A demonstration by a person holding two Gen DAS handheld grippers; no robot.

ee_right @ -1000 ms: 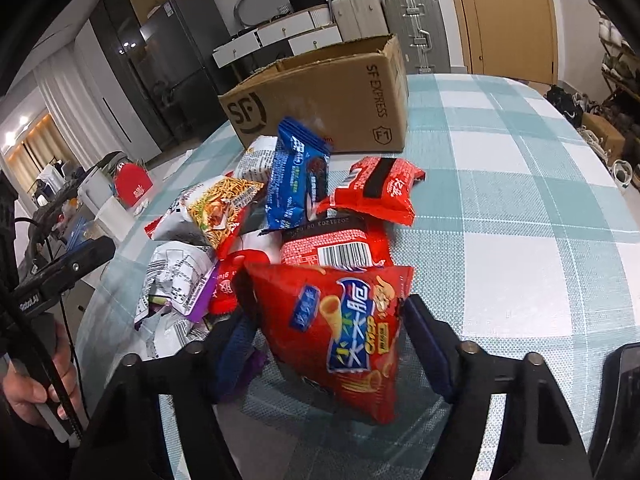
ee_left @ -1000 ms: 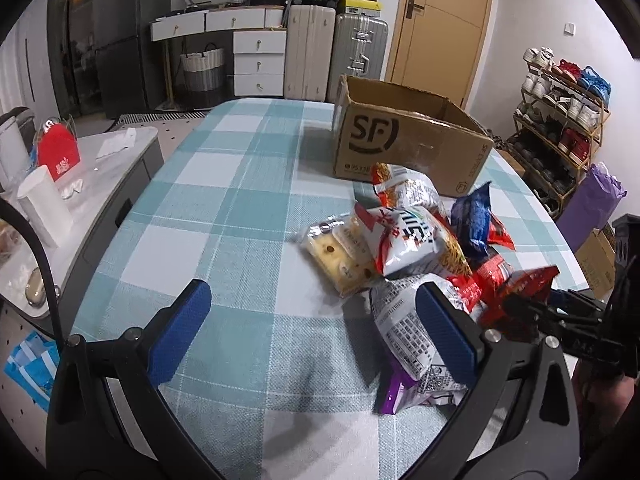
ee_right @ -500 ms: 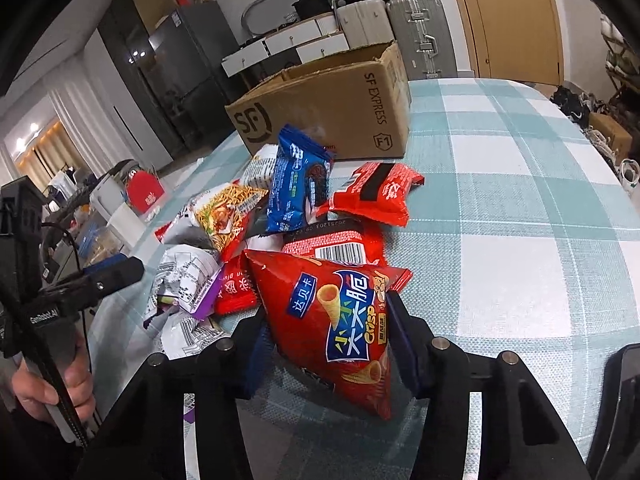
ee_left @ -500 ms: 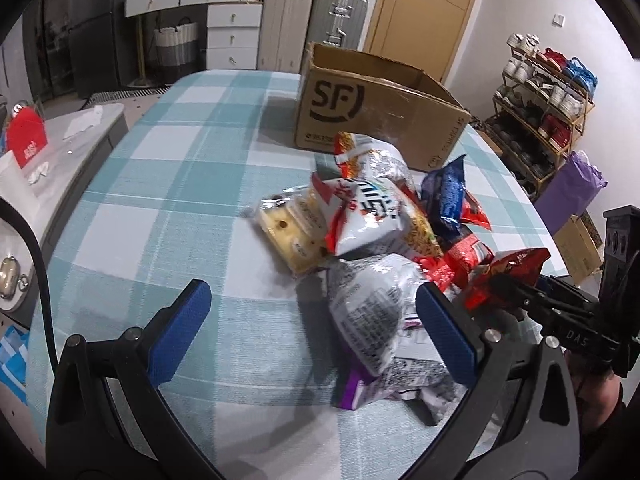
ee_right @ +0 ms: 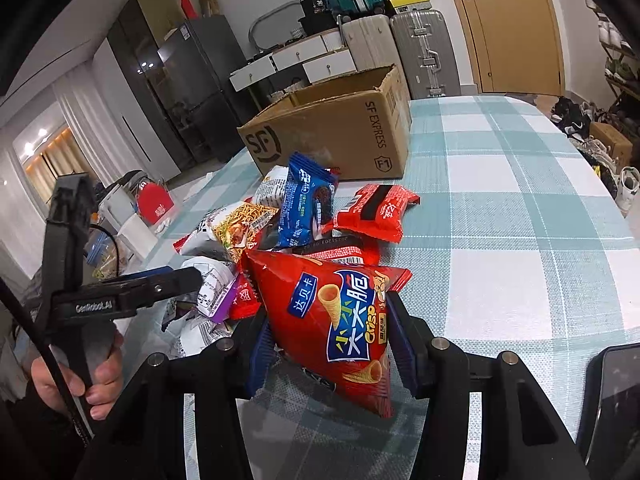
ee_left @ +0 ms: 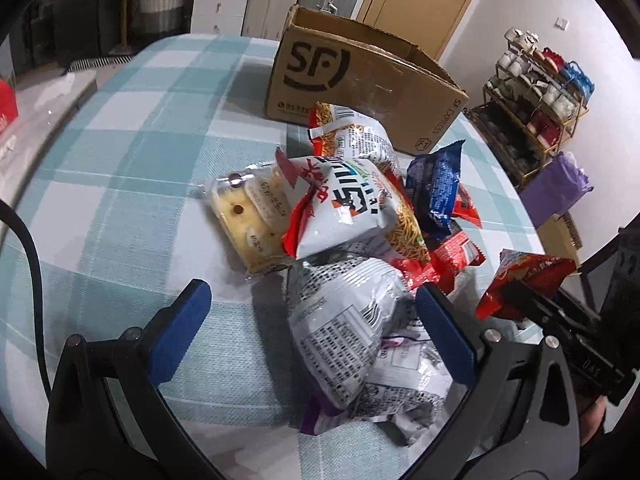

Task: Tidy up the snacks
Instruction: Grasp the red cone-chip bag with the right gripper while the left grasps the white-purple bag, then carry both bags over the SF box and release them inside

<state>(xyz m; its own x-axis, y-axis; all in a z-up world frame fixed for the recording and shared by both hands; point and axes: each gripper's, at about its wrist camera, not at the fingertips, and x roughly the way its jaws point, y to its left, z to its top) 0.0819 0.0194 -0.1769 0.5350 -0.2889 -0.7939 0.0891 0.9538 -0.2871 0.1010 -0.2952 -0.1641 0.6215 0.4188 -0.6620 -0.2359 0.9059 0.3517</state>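
Left wrist view: my left gripper [ee_left: 316,320] stands wide, its blue pads [ee_left: 182,326] well apart and pressing on nothing. The white printed bag [ee_left: 340,320] lies between them, closer to the pad at 3 o'clock, with a purple-edged packet [ee_left: 320,416] under it. At 12 o'clock from that bag sits the rest of the snack pile on the checked tablecloth [ee_left: 120,184]: a white and red noodle bag [ee_left: 344,208], a clear pack of pale biscuits [ee_left: 248,216] at its 9 o'clock, and a blue cookie pack [ee_left: 438,188] at its 3 o'clock. Beyond the pile, at 12 o'clock, stands the open cardboard box [ee_left: 352,76]. At 3 o'clock of the view my right gripper [ee_left: 516,294] pinches the red crisp bag [ee_left: 528,276].

Right wrist view: my right gripper [ee_right: 328,344] has just been closing and now clamps the red crisp bag [ee_right: 340,316] between both pads, the bag tilted with its lower corner toward me. At 12 o'clock behind it lie a red packet [ee_right: 376,212] and the blue cookie pack [ee_right: 306,204], then the cardboard box [ee_right: 340,136]. At 9 o'clock my left hand [ee_right: 86,376] grips the left gripper's handle, its finger reaching over the white printed bag [ee_right: 208,284].
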